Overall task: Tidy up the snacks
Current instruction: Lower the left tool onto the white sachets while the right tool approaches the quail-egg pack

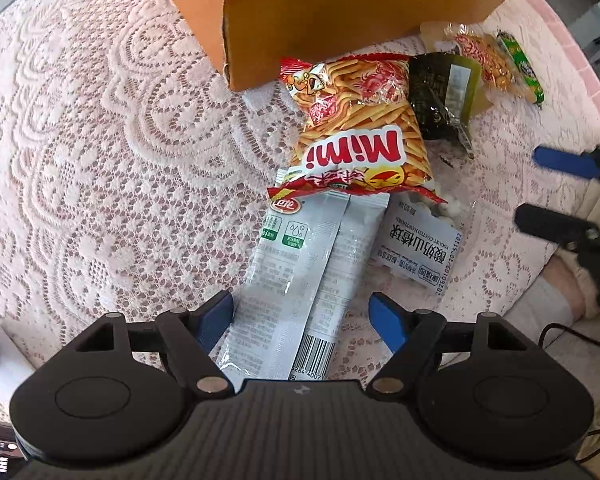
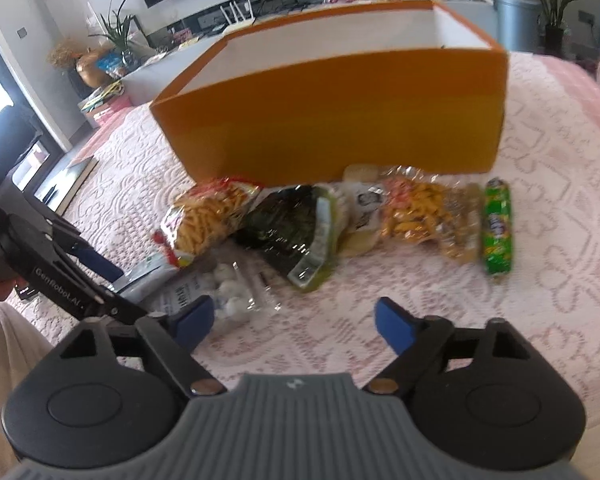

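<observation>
An orange box, open on top, stands on the pink lace tablecloth; it also shows in the left wrist view. Snacks lie in front of it: a Mimi chip bag, a grey sachet, a white hawthorn-ball pack, a dark seaweed pack, an orange snack pack and a green tube. My left gripper is open, straddling the grey sachet's near end. My right gripper is open and empty above the cloth, near the hawthorn-ball pack.
The right gripper's fingers show at the right of the left wrist view. The left gripper's body shows at the left of the right wrist view. Behind the table are plants, a TV wall and a counter with more goods.
</observation>
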